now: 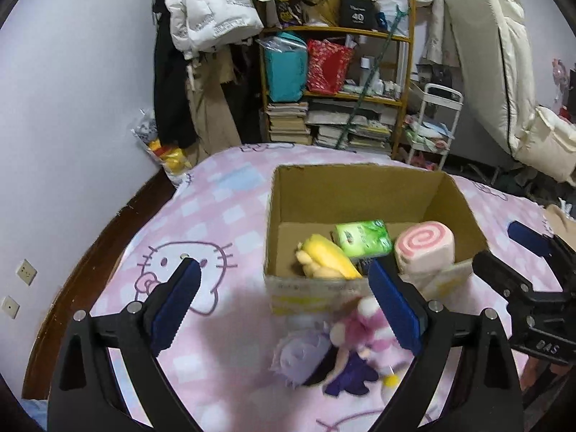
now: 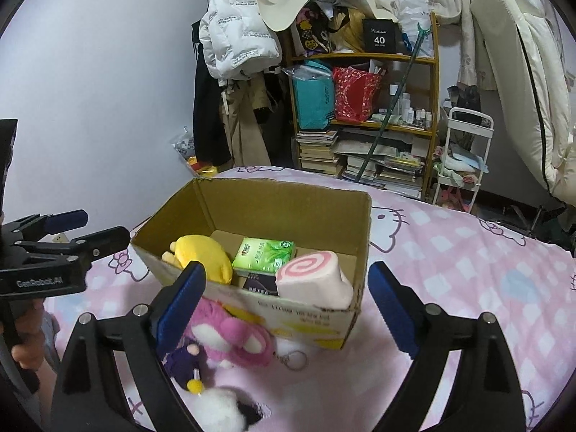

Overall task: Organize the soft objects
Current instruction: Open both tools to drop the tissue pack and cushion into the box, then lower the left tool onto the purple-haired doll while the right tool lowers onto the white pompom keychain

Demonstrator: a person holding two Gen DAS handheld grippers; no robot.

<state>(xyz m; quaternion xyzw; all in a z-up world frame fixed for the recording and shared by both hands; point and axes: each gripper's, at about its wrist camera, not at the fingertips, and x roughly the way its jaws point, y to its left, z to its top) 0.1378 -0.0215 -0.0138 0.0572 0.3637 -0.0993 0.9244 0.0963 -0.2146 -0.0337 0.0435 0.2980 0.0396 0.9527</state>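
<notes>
Both grippers empty, fingers spread wide: the pink plush (image 2: 234,338) lies on the bed just before the cardboard box (image 2: 288,194), beside the right gripper (image 2: 288,309)'s left finger, nearer than the left gripper (image 1: 284,306).

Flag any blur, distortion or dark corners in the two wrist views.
Left wrist: the box front edge and the plush before it are motion-smeared, shelf sharper; fisheye bends the bed edge, corners vignetted black. Right wrist: crisper overall, box print still soft, white plush at the bottom edge blurred; same barrel bend and dark corners. Lighting flat, no glare.

Both tongs (image 1: 284,298) (image 2: 288,298) gape wide, gripping nothing.
</notes>
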